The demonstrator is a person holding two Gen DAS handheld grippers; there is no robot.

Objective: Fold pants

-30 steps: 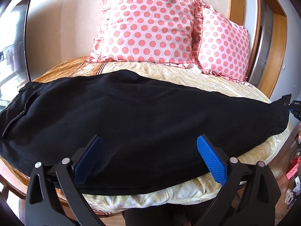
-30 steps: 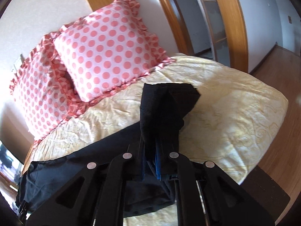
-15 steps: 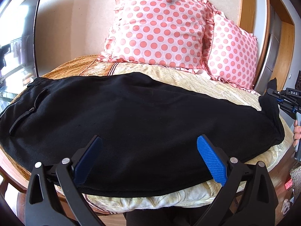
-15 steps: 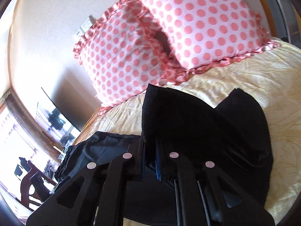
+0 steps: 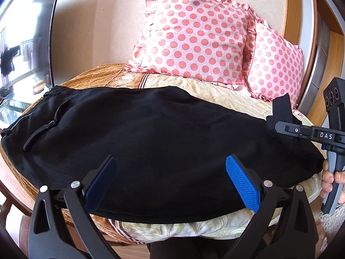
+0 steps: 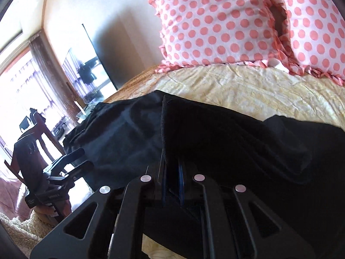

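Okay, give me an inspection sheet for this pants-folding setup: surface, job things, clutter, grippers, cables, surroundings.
Surface: bed with a pale yellow patterned cover, orange at its left end.
Job's things: black pants lie lengthwise across the bed; the cuff end is lifted.
Clutter: two pink polka-dot pillows at the wall.
Grippers: left gripper open, above the near edge of the pants; right gripper shut on the cuff end.
Cables: nothing seen.
Surroundings: dark screen at left, wooden door frame at right, chair near a bright window.
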